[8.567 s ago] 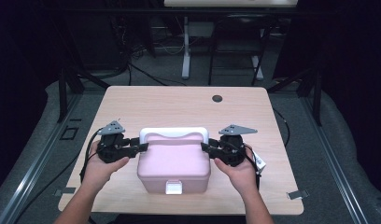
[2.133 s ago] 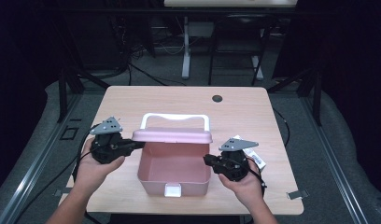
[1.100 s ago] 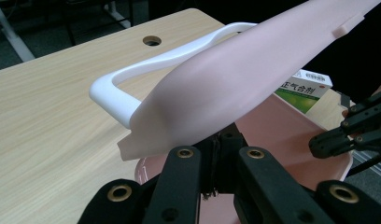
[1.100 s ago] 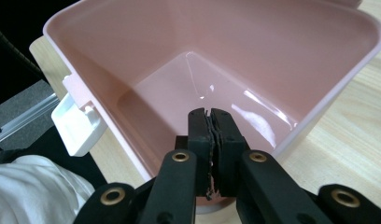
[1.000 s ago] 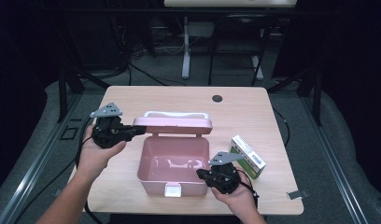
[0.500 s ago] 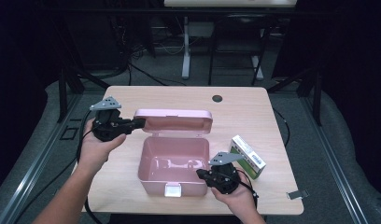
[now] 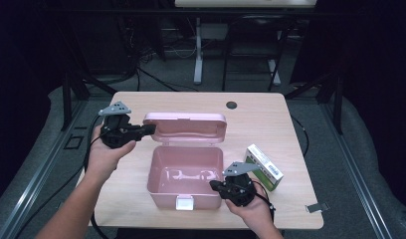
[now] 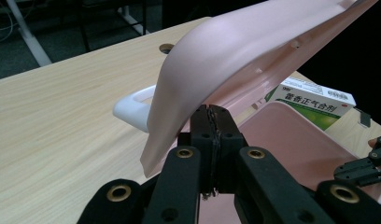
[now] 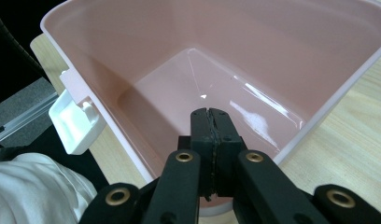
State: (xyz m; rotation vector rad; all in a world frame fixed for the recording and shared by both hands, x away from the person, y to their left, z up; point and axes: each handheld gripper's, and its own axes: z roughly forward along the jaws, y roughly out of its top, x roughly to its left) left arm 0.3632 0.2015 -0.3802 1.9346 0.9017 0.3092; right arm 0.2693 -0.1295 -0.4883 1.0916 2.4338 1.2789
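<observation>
A pink plastic box (image 7: 163, 195) stands open in the middle of the wooden table, and nothing lies inside it. Its lid (image 7: 185, 127) is tilted up at the back. My left gripper (image 7: 150, 129) is shut, its tips against the lid's left edge. In the left gripper view the closed jaws of this gripper (image 8: 212, 111) sit just under the lid (image 8: 235, 60), with nothing between them. My right gripper (image 7: 214, 185) is shut at the box's front right corner. Seen from the right gripper view, it (image 9: 211, 113) reaches over the rim into the box (image 9: 132, 46).
A green and white carton (image 7: 263, 167) lies on the table just right of the box, beside my right hand. The box's white latch (image 7: 184, 202) faces the front edge. A dark cable hole (image 7: 232, 105) sits near the table's far edge.
The lid has swung further up and back. My left gripper has moved slightly up and to the left with the lid's edge. The right gripper has stayed put.
</observation>
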